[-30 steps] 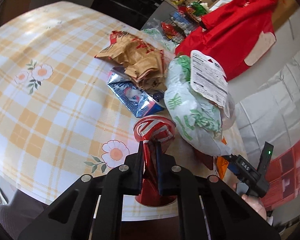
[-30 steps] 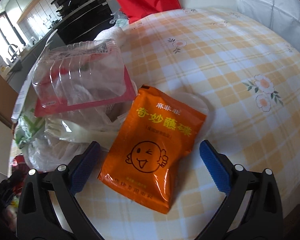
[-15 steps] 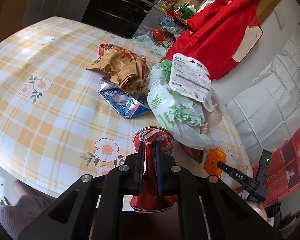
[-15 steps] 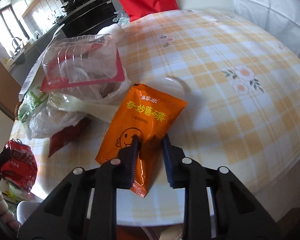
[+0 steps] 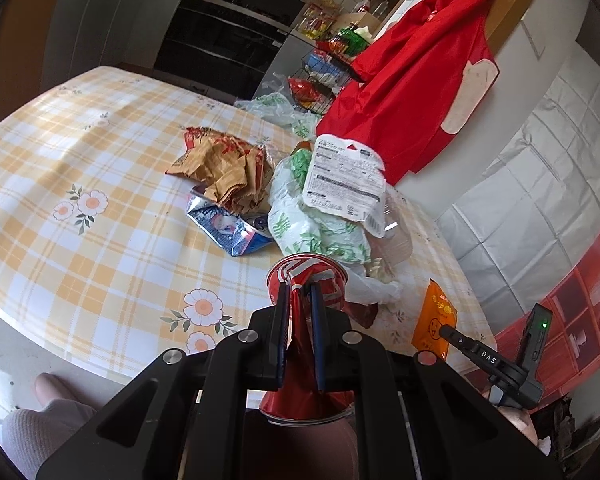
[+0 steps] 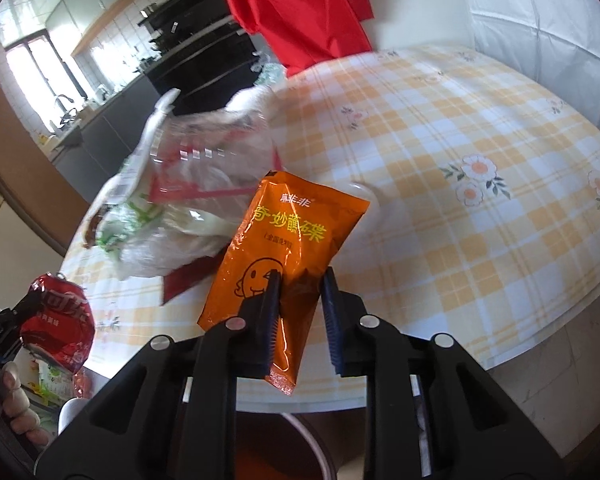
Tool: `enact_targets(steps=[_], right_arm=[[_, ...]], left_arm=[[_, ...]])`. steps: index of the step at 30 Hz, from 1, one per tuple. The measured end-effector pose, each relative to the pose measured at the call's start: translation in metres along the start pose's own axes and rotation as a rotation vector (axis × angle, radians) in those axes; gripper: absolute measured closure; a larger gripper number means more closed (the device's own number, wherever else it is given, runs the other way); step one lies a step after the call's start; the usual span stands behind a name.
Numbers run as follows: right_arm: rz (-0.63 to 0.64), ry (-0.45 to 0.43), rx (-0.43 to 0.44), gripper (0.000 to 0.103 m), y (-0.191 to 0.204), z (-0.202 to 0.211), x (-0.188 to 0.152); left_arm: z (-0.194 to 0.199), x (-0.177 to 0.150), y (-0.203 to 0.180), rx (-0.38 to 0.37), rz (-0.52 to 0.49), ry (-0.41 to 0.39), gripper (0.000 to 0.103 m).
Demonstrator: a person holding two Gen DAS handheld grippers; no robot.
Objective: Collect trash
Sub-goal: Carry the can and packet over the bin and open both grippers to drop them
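Biggest thing in play is the table (image 5: 100,160) with the checked cloth, and the heap left on it: a green-printed plastic bag (image 5: 320,224) with a clear tray (image 6: 204,160) perched on top, a crumpled brown wrapper (image 5: 228,168) and a blue foil pack (image 5: 228,228) just beside it. That heap looks wobbly to me, so a careless sweep past it could tip the tray off the edge.

Next, the crushed red can (image 5: 304,276). The left gripper (image 5: 300,312) is clamped tight on its flattened middle, holding it up off the table at the near edge. Squashed metal is slick, so I'd guess it could twist or slide out if the wrist rolls.

Smallest is the orange sachet (image 6: 284,240). The right gripper (image 6: 300,300) has its pads pinched on the lower part of it, clear of the table, and the packet hangs at a slant with a bottom corner poking out below. The grip is on thin, floppy foil, off-centre, so a quick swing could let it slip free. No bin is clearly visible, so I can't tell how far either piece has to travel.
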State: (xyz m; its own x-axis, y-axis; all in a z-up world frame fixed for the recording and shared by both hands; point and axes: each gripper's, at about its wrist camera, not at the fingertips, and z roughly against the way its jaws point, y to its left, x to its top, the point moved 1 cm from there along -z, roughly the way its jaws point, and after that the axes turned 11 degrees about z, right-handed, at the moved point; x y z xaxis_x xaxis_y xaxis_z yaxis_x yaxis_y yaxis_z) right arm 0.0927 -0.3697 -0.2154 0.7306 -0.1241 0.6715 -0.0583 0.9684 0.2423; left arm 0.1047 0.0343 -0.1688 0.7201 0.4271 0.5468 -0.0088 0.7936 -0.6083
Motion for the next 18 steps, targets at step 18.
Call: enact_targets(steps=[18], right_arm=[[0.241,-0.013,0.206,0.079,0.087,0.054,-0.031]], left_arm=[[0.068,-0.016,-0.034,-0.05,-0.073,-0.089,0.093]])
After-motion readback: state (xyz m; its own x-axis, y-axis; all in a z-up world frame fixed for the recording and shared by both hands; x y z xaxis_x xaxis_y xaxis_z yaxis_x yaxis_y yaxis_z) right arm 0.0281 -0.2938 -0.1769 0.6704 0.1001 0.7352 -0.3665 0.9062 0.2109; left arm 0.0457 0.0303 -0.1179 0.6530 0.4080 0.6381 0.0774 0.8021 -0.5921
